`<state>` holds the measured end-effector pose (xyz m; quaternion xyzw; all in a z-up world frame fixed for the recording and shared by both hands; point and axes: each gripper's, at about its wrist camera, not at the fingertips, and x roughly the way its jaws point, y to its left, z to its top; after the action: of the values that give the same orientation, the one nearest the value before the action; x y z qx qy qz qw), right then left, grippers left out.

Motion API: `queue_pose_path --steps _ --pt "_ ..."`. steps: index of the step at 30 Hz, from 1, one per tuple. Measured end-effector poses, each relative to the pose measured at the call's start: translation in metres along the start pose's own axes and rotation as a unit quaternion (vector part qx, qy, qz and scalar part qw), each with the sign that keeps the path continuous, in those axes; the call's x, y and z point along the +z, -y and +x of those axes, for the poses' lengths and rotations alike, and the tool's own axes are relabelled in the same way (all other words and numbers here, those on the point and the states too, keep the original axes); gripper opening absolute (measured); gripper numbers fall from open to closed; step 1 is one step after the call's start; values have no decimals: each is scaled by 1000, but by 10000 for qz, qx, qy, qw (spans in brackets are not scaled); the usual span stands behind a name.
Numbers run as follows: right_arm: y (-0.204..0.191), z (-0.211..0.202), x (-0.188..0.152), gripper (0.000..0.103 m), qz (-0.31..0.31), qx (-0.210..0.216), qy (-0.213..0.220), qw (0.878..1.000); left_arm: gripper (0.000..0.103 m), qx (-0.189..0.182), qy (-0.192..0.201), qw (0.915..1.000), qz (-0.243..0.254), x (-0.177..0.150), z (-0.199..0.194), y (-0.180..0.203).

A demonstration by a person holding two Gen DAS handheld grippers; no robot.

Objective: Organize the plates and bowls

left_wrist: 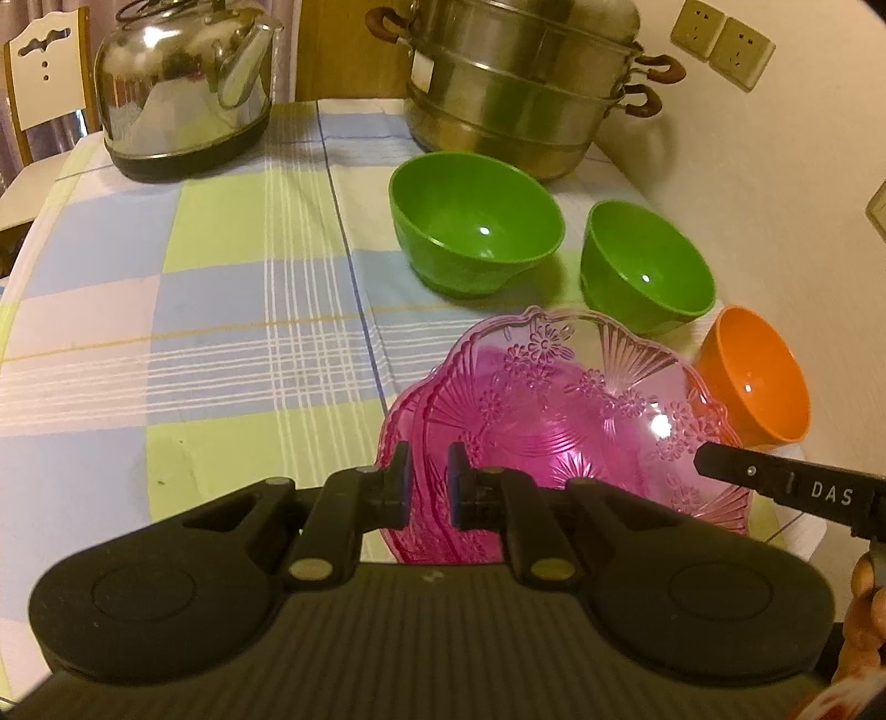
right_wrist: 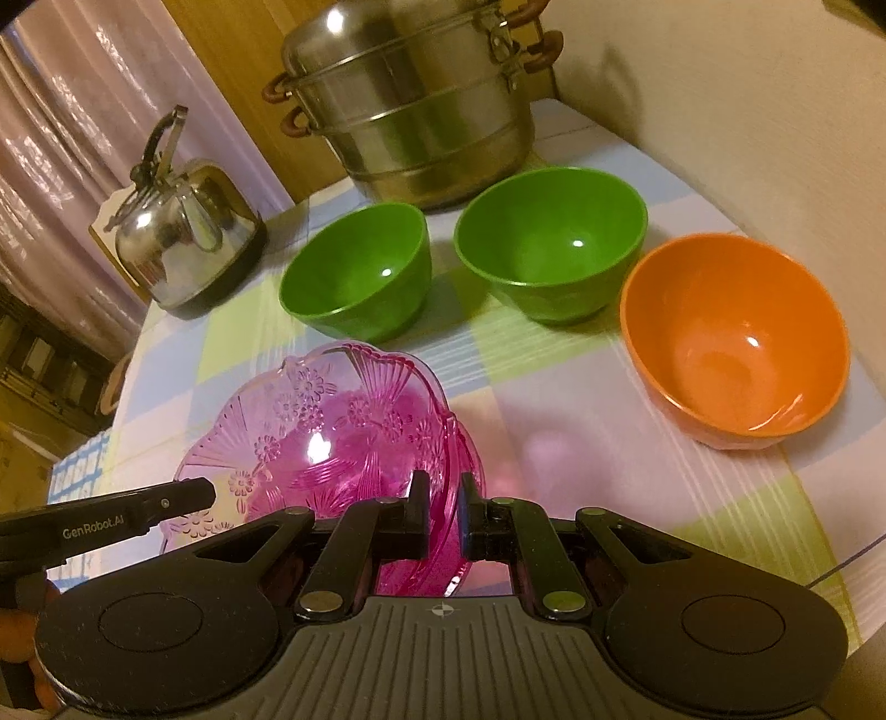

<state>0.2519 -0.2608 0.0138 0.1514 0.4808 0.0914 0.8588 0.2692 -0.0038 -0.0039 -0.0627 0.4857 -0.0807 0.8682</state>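
Observation:
A pink see-through plate [left_wrist: 559, 426] with a flower pattern rests tilted over a second pink plate on the checked tablecloth; it also shows in the right wrist view [right_wrist: 332, 437]. My left gripper [left_wrist: 429, 476] is shut on its near left rim. My right gripper [right_wrist: 446, 501] is shut on its right rim, and one of its fingers [left_wrist: 775, 476] shows at the right in the left wrist view. A large green bowl [left_wrist: 476, 221], a small green bowl [left_wrist: 645, 266] and an orange bowl [left_wrist: 753, 376] stand behind the plates.
A steel kettle [left_wrist: 183, 83] stands at the back left and a stacked steel steamer pot [left_wrist: 515, 77] at the back right. A wall with sockets [left_wrist: 720, 44] borders the table's right side. A chair [left_wrist: 47, 66] stands beyond the far left edge.

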Motion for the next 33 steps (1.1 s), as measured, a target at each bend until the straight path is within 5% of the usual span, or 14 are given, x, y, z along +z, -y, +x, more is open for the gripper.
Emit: queue_pose_path --steps 33 --pt "6 40 -4 10 -57 -52 -223 9997 12 108 -169 9996 185 -2 39 -9"
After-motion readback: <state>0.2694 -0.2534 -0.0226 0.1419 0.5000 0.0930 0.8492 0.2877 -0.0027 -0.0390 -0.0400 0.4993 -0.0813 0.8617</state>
